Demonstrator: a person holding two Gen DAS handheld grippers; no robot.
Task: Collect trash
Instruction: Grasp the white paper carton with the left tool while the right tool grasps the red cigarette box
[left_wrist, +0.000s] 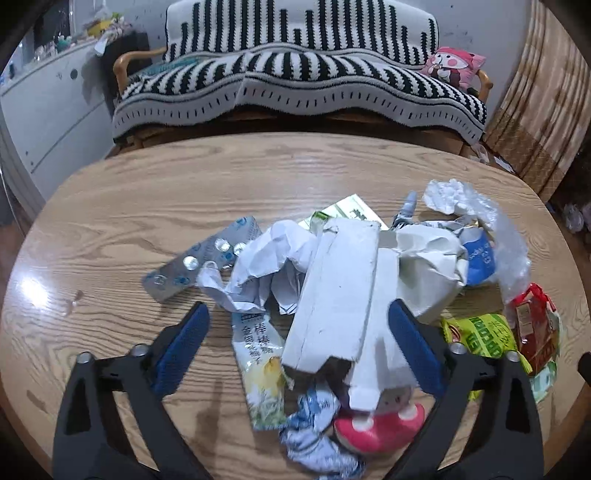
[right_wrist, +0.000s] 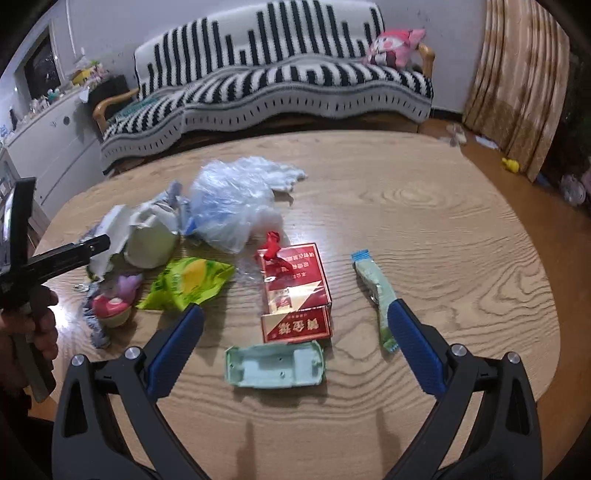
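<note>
Striped black-and-white throws cover the sofa (left_wrist: 295, 74) behind the round wooden table (right_wrist: 424, 206), and every piece of rubbish sits on that table.

Both pairs of jaws stand wide apart and hold nothing. The left gripper (left_wrist: 297, 326) hovers low over the main heap, its blue pads on either side of the flattened white carton (left_wrist: 332, 295). Just outside that, toward the sofa, lie crumpled white paper (left_wrist: 266, 258) and a silver blister pack (left_wrist: 207, 262); a yellow-and-white sachet (left_wrist: 262, 373) and a pink mushroom toy (left_wrist: 380, 428) lie on the near side of the carton (the toy may not be trash at all).

The right gripper (right_wrist: 295, 328) hangs over the looser scatter. Between its jaws are the red cigarette box (right_wrist: 295, 291) and, nearer the camera, a pale green plastic tray (right_wrist: 277, 363). A thin green wrapper (right_wrist: 376, 295) lies beside the right pad, whether touching it I cannot tell. A lime-green snack bag (right_wrist: 188, 282) sits on the box's other side, and a clear plastic bag (right_wrist: 236, 203) lies beyond it, toward the sofa.

No bin or sack shows in either view. To my eye the collecting has barely begun: nothing is gripped, nothing visibly put away, and the whole pile remains to be picked up.
</note>
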